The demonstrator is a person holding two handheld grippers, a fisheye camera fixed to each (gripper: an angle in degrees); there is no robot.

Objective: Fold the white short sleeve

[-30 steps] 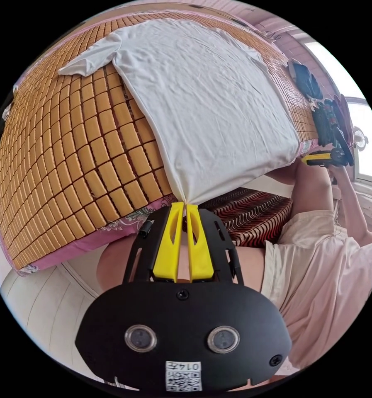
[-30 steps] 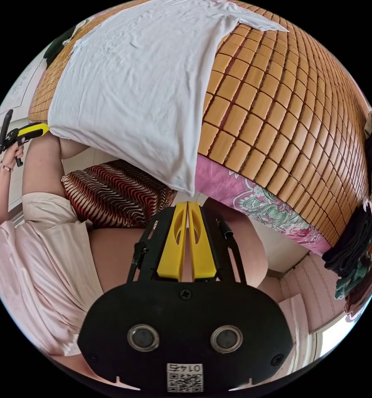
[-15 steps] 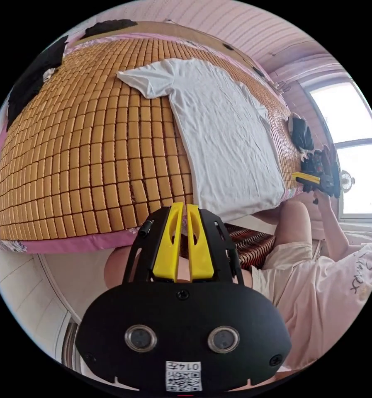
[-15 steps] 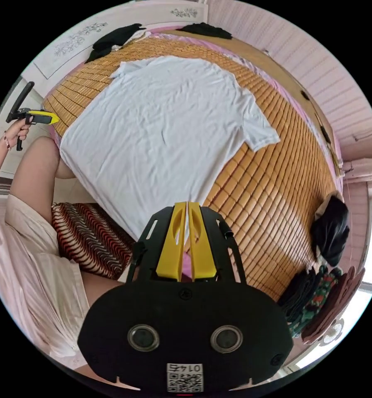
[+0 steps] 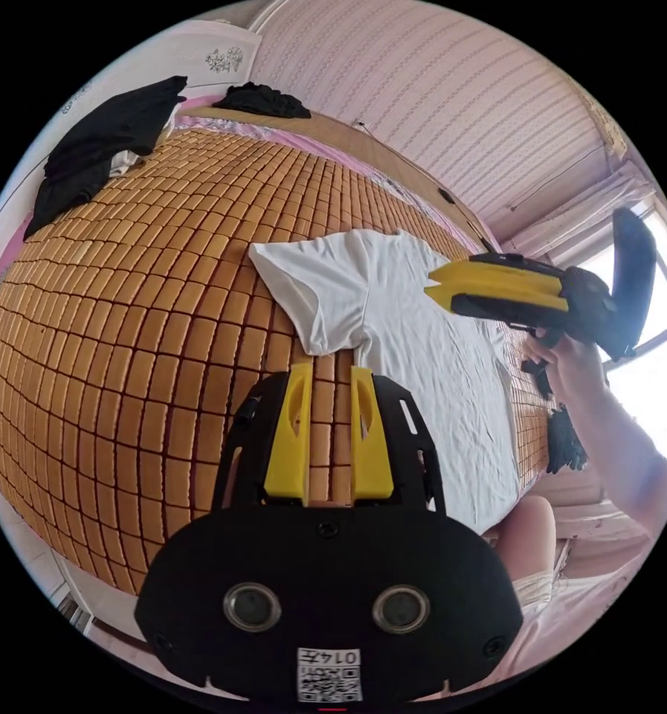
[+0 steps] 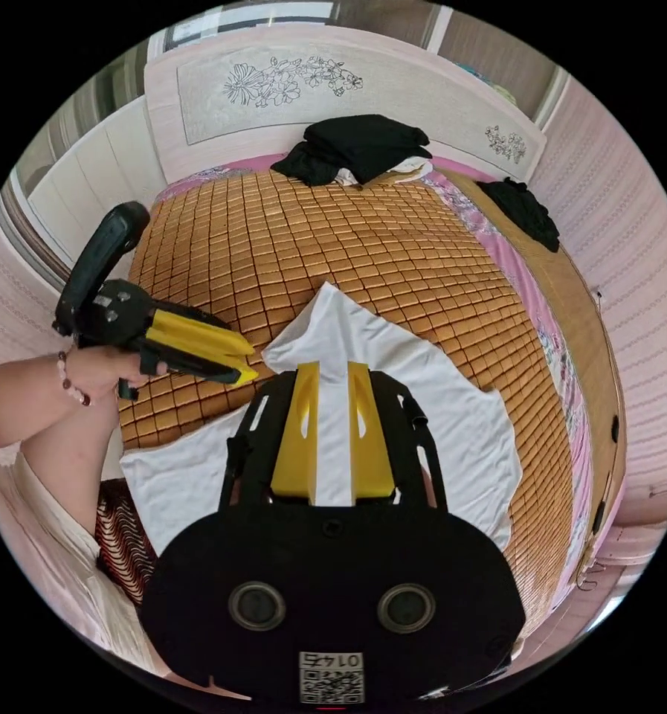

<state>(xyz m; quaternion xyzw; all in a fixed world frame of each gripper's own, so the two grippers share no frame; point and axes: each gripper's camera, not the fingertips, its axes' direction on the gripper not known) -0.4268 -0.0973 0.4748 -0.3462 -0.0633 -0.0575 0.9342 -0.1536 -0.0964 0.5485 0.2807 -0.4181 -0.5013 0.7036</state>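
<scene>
The white short-sleeve shirt [image 5: 415,349] lies spread flat on the bamboo mat [image 5: 140,297] of the bed. My left gripper [image 5: 330,368] is open above the mat, its tips just short of the near sleeve [image 5: 307,294], with bare mat showing between the jaws. My right gripper [image 6: 333,366] is open over the shirt [image 6: 452,424], white cloth showing in its gap, pointing toward a sleeve tip [image 6: 326,312]. Each gripper also appears in the other's view, held by a hand: the right gripper [image 5: 441,286] over the shirt's upper part, the left gripper [image 6: 240,364] beside the sleeve.
Black clothes [image 6: 363,145] are piled by the headboard [image 6: 333,82], with another dark heap [image 6: 526,204] along the bed's far edge. Dark garments [image 5: 564,439] hang by the bright window. A striped cushion [image 6: 125,528] and the person's leg sit at the bed's foot.
Both grippers held the shirt's hem corners shut a second ago. They have let go, opened, and moved up over the bed to the sleeve area; the shirt lies flat.
</scene>
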